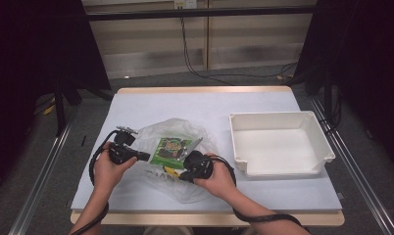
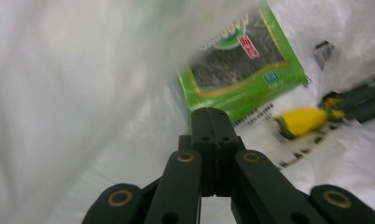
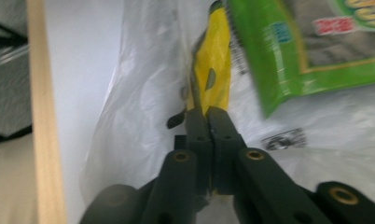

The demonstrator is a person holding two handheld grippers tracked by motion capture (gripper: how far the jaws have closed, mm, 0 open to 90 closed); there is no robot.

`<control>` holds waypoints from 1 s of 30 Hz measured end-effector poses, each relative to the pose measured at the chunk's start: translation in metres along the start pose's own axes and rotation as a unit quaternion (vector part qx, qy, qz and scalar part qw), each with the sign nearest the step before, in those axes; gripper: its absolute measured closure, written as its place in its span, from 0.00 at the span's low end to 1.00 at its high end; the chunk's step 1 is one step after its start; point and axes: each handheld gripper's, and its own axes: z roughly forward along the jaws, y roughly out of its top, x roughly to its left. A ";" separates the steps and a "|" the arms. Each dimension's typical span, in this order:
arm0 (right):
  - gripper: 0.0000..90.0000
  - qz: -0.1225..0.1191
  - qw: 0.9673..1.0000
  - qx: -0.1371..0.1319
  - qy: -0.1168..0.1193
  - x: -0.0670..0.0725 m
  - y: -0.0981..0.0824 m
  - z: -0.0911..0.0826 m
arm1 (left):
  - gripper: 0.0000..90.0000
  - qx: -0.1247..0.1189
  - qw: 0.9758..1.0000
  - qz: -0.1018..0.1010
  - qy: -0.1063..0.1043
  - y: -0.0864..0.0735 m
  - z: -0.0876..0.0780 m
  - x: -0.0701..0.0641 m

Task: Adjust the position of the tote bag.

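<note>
A clear plastic bag [image 1: 185, 129] lies crumpled mid-table, with a green snack packet [image 1: 169, 149] and a small yellow packet [image 1: 169, 171] in it. My left gripper [image 1: 147, 156] is at the bag's left edge. In the left gripper view its jaws [image 2: 212, 112] are pressed together, and the bag's film [image 2: 59, 93] rises close beside them, so it looks pinched. The green packet [image 2: 244, 70] lies beyond. My right gripper [image 1: 181, 176] is at the bag's near side. In the right gripper view it [image 3: 205, 112] is shut on the end of the yellow packet [image 3: 213, 70].
An empty white bin [image 1: 278, 116] stands on the right of the white table [image 1: 160, 103]. The table's wooden front edge [image 3: 43, 116] runs close behind the right gripper. Metal rails flank the table and cables lie on the floor beyond.
</note>
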 end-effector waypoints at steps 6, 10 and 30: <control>0.99 -0.013 0.999 0.015 0.025 0.011 -0.004 -0.001 | 1.00 -0.001 1.000 0.002 0.003 0.009 0.006 0.004; 0.79 -0.005 1.000 -0.013 0.003 0.008 0.000 -0.012 | 1.00 0.006 1.000 0.012 -0.010 0.012 0.008 0.004; 0.77 0.015 0.998 -0.057 -0.024 -0.010 0.034 -0.059 | 0.89 -0.030 0.999 0.028 -0.013 0.026 -0.016 -0.007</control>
